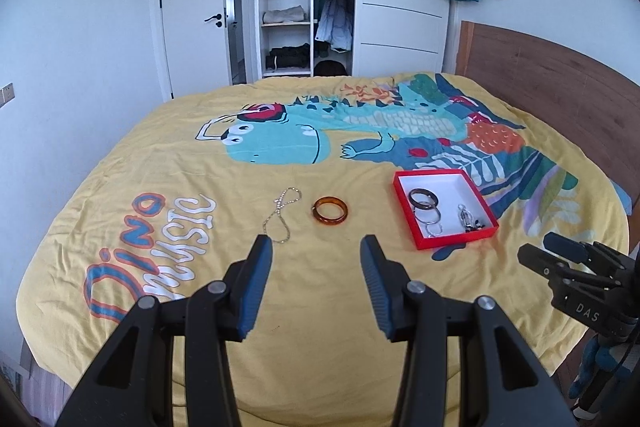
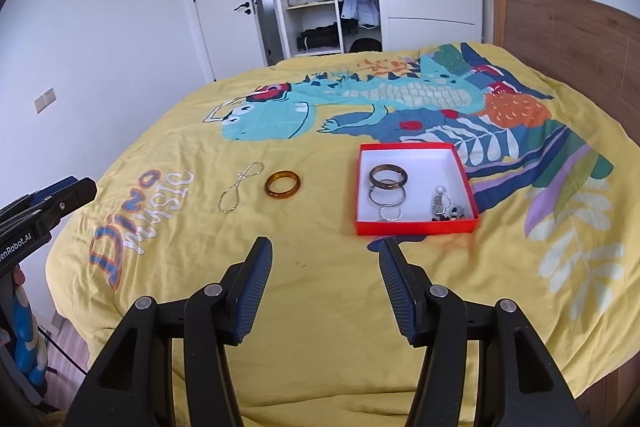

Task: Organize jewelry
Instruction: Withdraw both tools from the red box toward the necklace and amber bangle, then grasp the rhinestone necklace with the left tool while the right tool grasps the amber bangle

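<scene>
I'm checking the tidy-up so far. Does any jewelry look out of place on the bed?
Yes. An amber bangle and a thin chain lie loose on the yellow bedspread, left of the red box, which already holds the other pieces. Nothing looks damaged.

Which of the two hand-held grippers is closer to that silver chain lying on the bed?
Left. The left hand-held gripper sits just short of the chain; the right hand-held gripper is further right, before the red box.

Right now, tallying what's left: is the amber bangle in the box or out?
Out: the amber bangle lies on the yellow bedspread, left of the red box.
</scene>
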Available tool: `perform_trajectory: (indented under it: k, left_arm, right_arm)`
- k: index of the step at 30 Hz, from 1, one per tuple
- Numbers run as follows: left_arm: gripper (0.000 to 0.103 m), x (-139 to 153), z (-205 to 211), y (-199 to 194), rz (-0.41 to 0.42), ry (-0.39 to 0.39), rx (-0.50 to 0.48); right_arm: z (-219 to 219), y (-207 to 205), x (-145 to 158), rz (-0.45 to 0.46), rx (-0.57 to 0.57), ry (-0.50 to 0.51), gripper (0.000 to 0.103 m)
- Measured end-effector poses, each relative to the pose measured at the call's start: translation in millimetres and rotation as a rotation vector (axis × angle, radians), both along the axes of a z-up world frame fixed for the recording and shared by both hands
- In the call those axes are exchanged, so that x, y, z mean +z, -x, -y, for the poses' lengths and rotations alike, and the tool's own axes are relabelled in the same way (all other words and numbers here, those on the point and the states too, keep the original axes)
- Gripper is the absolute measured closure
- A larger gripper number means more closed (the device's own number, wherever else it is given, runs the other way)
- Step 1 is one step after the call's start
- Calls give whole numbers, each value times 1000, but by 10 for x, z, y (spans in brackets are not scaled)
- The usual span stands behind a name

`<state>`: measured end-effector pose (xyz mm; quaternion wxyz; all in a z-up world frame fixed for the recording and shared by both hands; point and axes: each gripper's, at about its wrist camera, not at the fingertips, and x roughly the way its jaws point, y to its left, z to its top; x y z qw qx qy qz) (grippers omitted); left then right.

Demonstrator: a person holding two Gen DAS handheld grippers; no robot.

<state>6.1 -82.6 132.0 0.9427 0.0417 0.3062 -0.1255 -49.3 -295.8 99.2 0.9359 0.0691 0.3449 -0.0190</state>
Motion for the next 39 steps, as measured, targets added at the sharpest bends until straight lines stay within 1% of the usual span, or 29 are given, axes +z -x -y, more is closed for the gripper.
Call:
perform_trajectory:
  k: [12, 15, 18, 22, 25, 29, 34, 37, 39]
  left_arm:
    - [56, 42, -243, 207, 40, 4, 30]
    - [56, 6, -300, 199, 47, -3, 43]
    - [56, -80, -424, 130, 29, 17, 57]
    - [56, -309, -731, -102, -57, 37, 122]
    - [56, -522, -971, -336, -115, 35, 196]
    - [56, -764, -1095, -657, -176, 24, 227]
    - [56, -930, -984, -1126, -208, 7, 195]
    - [56, -1079, -827, -1522, -241, 10, 148]
    - [56, -1205, -701, -1806, -268, 16, 108]
  right_arm:
    - [-245, 149, 85, 12, 30, 27, 45]
    - [-295, 129, 68, 9, 34, 26, 43]
    - [-320, 76, 23, -3, 44, 21, 43]
    - [-335, -57, -87, -26, 73, 7, 43]
    - [-326, -234, -211, -53, 87, -18, 43]
    - [-353, -565, -393, -97, 117, -25, 43]
    - [-365, -1132, -596, -142, 149, -24, 43]
    - [-352, -1483, -709, -159, 165, -21, 43]
    - [-350, -1778, -837, -178, 173, -15, 43]
